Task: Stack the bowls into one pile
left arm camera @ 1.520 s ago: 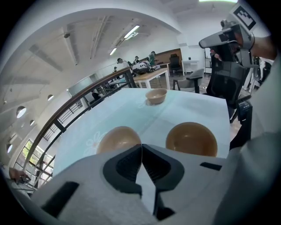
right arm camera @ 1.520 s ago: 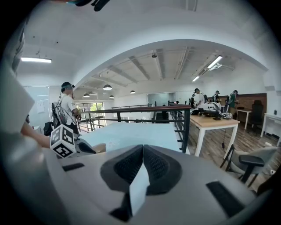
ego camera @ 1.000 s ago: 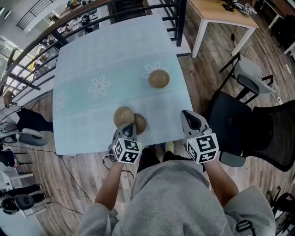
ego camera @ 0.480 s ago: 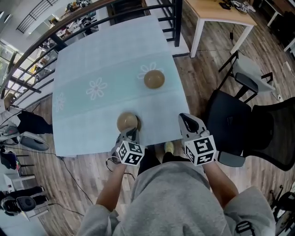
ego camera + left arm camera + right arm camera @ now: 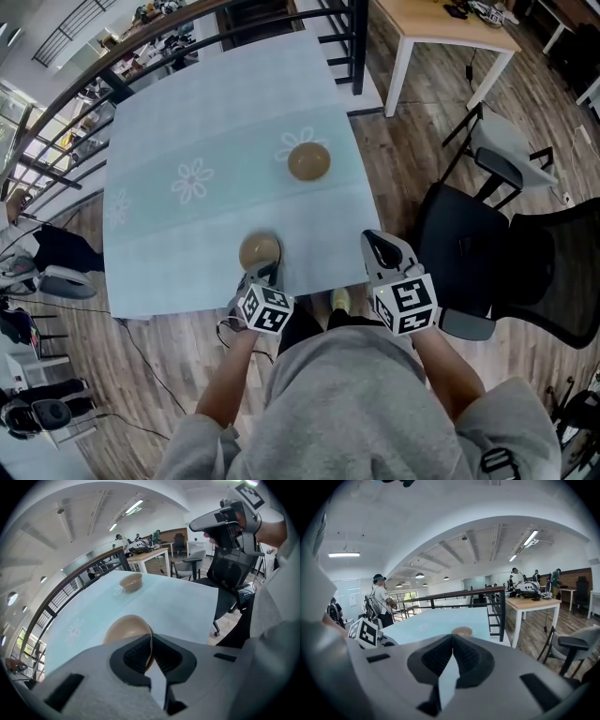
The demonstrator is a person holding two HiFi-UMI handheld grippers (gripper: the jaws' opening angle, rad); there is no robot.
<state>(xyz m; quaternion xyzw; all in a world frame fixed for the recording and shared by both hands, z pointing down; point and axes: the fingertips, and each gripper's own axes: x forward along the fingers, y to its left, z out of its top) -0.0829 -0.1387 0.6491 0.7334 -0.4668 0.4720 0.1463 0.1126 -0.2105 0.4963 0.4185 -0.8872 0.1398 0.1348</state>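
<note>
My left gripper (image 5: 265,274) is shut on the near rim of a tan bowl (image 5: 260,251) at the front edge of the pale blue table (image 5: 187,112). In the left gripper view that rim (image 5: 150,644) runs thin and upright between the pads, with the bowl (image 5: 126,629) tilted beyond them. A second near bowl does not show separately; the held one covers its place. Another tan bowl (image 5: 307,161) stands alone farther back, also visible as a bowl (image 5: 131,581) and a bowl (image 5: 462,631). My right gripper (image 5: 380,248) hovers off the table's front right corner, shut on nothing.
Black office chairs (image 5: 469,253) stand close to the table's right side. A wooden desk (image 5: 450,23) is at the far right, a dark railing (image 5: 56,103) curves round the far left. People (image 5: 379,602) stand in the background.
The left gripper carried its bowl right and down over the neighbouring bowl, which no longer shows beside it. The right gripper has stayed put.
</note>
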